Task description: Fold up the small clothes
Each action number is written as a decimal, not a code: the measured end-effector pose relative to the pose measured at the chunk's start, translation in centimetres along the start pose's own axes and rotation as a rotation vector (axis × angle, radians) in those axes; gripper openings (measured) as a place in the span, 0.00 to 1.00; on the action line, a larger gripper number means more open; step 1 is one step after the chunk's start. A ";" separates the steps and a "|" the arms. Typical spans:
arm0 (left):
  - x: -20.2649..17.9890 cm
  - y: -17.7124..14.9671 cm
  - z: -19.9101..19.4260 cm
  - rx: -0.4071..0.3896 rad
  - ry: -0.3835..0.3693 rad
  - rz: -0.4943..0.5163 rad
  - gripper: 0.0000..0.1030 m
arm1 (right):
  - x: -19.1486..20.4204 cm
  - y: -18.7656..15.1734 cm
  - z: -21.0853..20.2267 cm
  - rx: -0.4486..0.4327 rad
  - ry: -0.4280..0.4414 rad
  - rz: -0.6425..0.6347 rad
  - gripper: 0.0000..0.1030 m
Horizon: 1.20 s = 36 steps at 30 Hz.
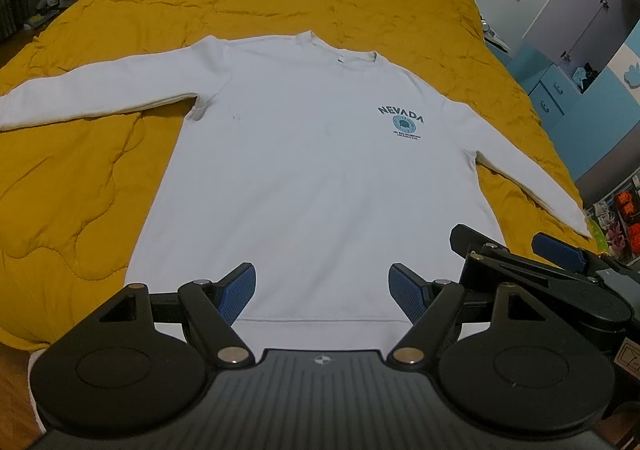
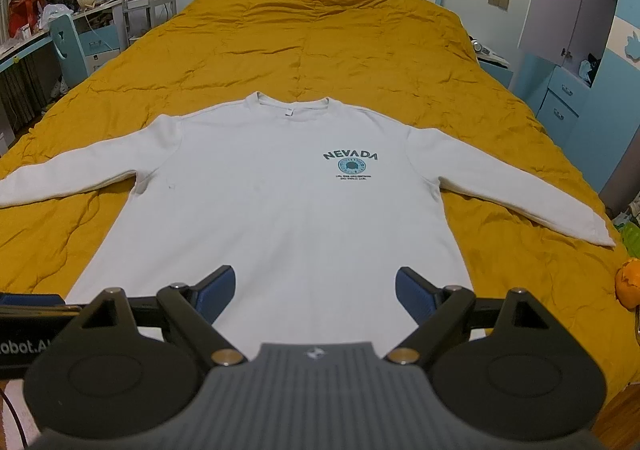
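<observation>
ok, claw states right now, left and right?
Left claw: open, holding nothing, over the sweatshirt hem.
Right claw: open, holding nothing.

We are seeing our left gripper and right gripper showing black linkage arms, silver pivot screws and blue ribbed pads. Grey ridged housings are carrying a small round emblem.

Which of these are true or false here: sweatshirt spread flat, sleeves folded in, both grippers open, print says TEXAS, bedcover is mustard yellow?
1. The white long-sleeved sweatshirt lies spread flat, front up. True.
2. Both sleeves are folded over the chest. False: each sleeve stretches out to the side on the quilt.
3. The left gripper and right gripper are both open and hold nothing. True.
4. The blue chest print reads TEXAS. False: it reads NEVADA.
5. The sweatshirt lies on a mustard-yellow quilted bedcover. True.
</observation>
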<state>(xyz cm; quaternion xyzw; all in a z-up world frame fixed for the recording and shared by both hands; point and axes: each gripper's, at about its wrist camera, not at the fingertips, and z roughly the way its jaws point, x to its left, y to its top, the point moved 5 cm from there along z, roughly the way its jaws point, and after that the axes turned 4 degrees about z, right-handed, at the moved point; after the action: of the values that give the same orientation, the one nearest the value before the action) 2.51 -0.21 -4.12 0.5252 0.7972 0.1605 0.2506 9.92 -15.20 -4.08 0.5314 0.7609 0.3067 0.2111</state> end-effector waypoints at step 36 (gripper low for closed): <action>0.5 0.0 0.6 0.013 -0.015 -0.021 0.86 | 0.2 0.1 0.8 0.011 0.001 -0.001 0.81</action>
<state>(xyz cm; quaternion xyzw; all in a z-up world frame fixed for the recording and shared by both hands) 2.70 0.19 -4.78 0.5196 0.8018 0.1487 0.2549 10.43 -14.79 -4.63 0.5321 0.7630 0.3024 0.2080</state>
